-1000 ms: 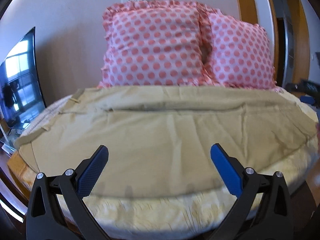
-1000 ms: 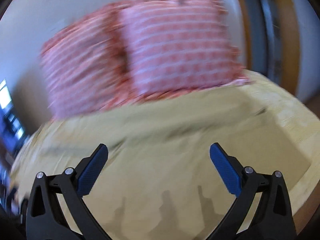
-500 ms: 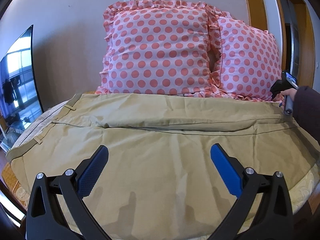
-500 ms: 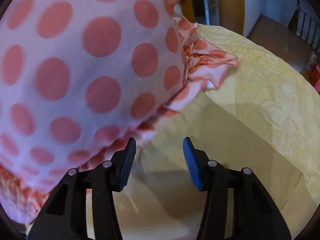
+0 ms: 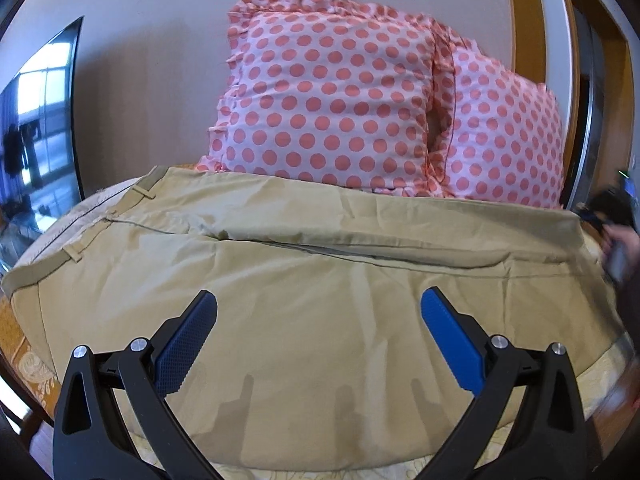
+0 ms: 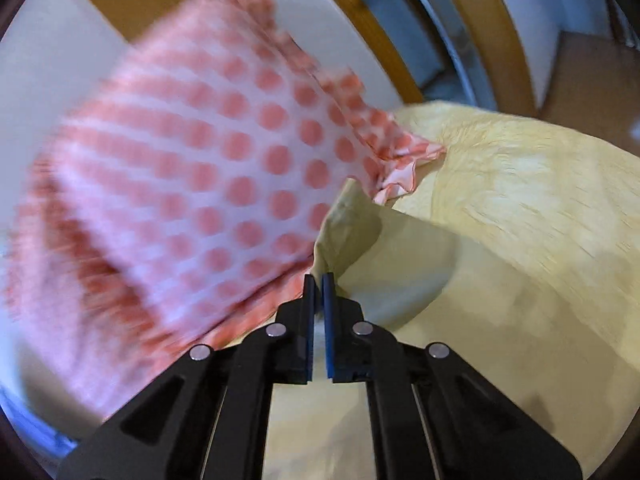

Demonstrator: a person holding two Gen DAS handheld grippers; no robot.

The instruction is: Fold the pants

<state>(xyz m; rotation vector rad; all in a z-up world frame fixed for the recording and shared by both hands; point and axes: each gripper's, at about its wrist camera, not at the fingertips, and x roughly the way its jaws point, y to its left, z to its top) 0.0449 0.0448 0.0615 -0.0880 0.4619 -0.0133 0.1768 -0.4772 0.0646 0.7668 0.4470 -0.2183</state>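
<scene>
Khaki pants [image 5: 304,300] lie spread across the bed, waistband at the left, legs running right. My left gripper [image 5: 318,332] is open and empty, hovering above the near leg. My right gripper [image 6: 318,280] is shut on the far leg's hem corner [image 6: 340,236] and lifts it beside the pillow; the view is blurred by motion. The right gripper also shows blurred at the right edge of the left wrist view [image 5: 612,220].
Two pink polka-dot pillows [image 5: 332,100] stand against the wall behind the pants. A yellow patterned bedspread [image 6: 520,184] covers the bed. A dark TV screen [image 5: 36,128] is at the left. A wooden door frame [image 5: 524,20] is at the right.
My right gripper has closed on the pant leg's hem corner and raised it. The left gripper has shifted slightly and stays open.
</scene>
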